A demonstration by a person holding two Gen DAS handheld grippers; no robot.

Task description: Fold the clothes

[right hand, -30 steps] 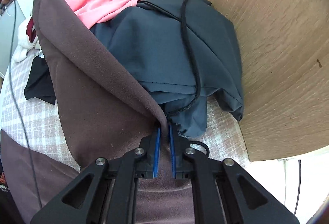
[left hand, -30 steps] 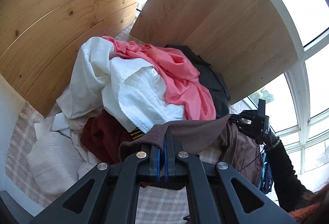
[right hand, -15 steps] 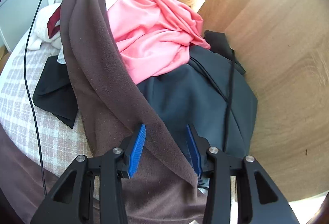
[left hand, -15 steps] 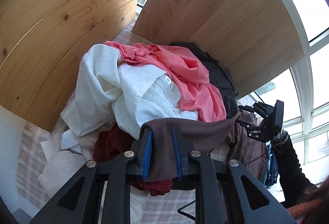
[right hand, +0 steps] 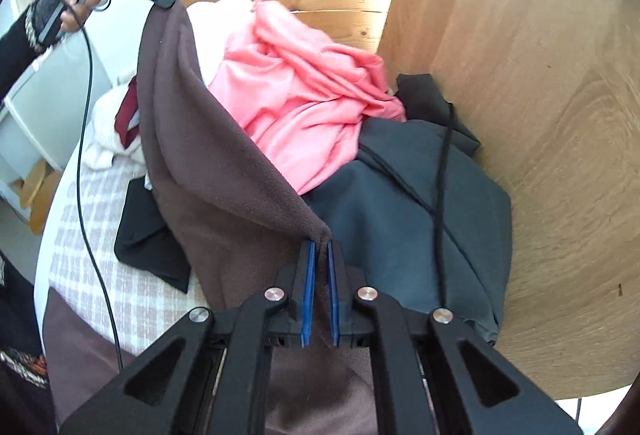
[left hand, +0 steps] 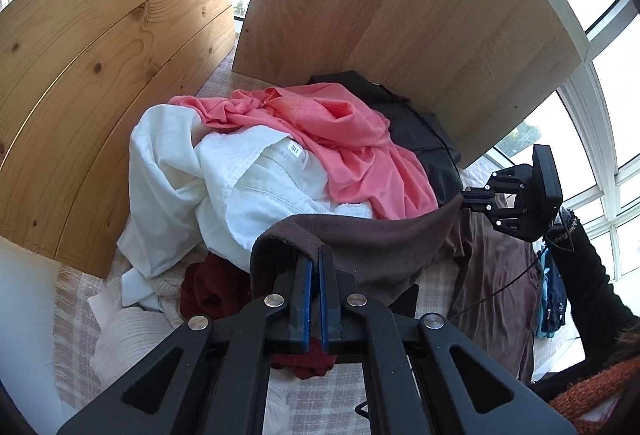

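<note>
Left gripper: jaws have just been closing and are clamped on one top corner of the brown fleece; seen at 11 o'clock in the right wrist view, it pinches that corner high so the cloth hangs free.
Right gripper: jaws have just been closing and are pinched on the opposite corner; in the left wrist view it sits at 3 o'clock, with the fleece edge strung taut between the two, likely to spread the piece before a fold.
Boards: two wooden panels stand at 10 and 1 o'clock in the left wrist view, walling in the laundry from behind.
Bed cover: checked cloth under everything, showing at 8 o'clock in the right wrist view.
Pile: unfolded clothes heaped behind the fleece, waiting their turn.
Fleece: lifted off the pile, its body draping down toward 6 o'clock.
White garment: at 9 o'clock on the pile in the left wrist view.
Pink top: crumpled at 12 o'clock in the right wrist view.
Grey garment: with a black cord, at 3 o'clock against the board.
Maroon piece: low, just beside the left jaws.
</note>
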